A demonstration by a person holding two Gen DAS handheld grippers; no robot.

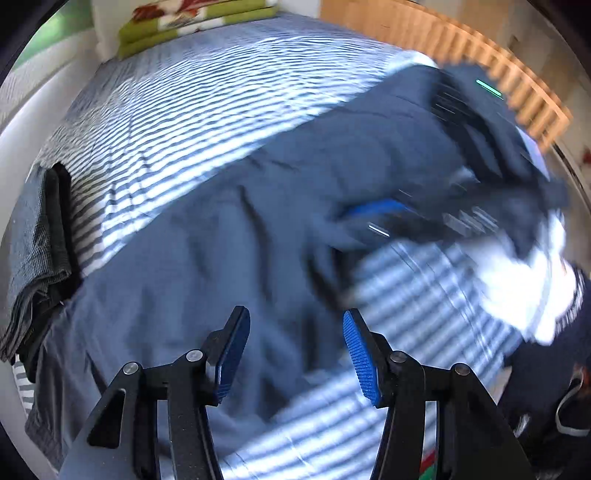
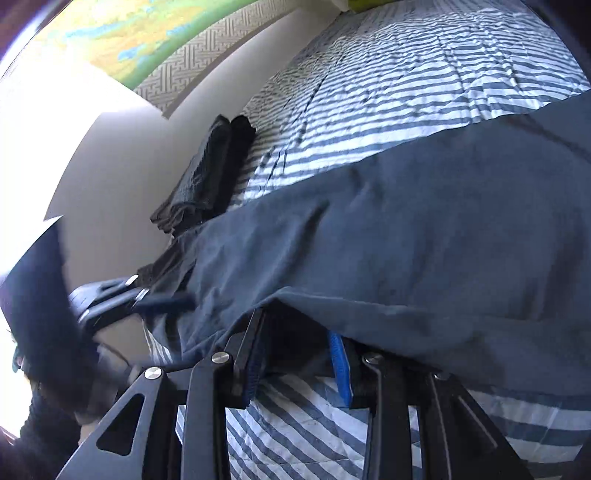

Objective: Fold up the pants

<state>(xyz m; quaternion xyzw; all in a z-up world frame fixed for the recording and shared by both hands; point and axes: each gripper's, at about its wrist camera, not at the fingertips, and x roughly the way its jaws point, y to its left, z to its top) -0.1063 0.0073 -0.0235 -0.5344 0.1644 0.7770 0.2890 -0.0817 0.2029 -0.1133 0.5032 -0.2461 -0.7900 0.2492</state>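
The dark blue pants [image 1: 229, 229] lie spread across the bed [image 1: 207, 85], over its blue-and-white striped cover, running slantwise from the near edge up toward the wooden slatted headboard [image 1: 476, 62].

Taking the pants as the landmark: the left hand-held gripper [image 1: 295, 350] hangs just above their lower part, its two blue-padded fingers [image 1: 360, 354] spread wide apart with nothing between them; pants cloth fills the gap beneath the left pad, and striped cover shows under the right one. In the right wrist view this same gripper [image 2: 162, 301] shows blurred at the pants' left end, close to the cloth; whether it touches cannot be told.

The right hand-held gripper [image 2: 299, 354] sits at the pants' near hem. Its fingers [image 2: 340, 363] stand apart, and the edge of the cloth drapes over their tips, hiding them, so whether they pinch the fabric cannot be told. From the left wrist view this gripper [image 1: 388, 218] is a smear of motion blur at the pants' right side, with a fold of the cloth raised around it.

Beside the pants' far-left end, touching or nearly so, sits a stack of folded dark clothes [image 2: 207, 177] against the wall. Well beyond the pants, at the head of the bed, lie folded green blankets [image 1: 192, 26]. A person's dark sleeve [image 1: 554, 354] shows to the pants' right.
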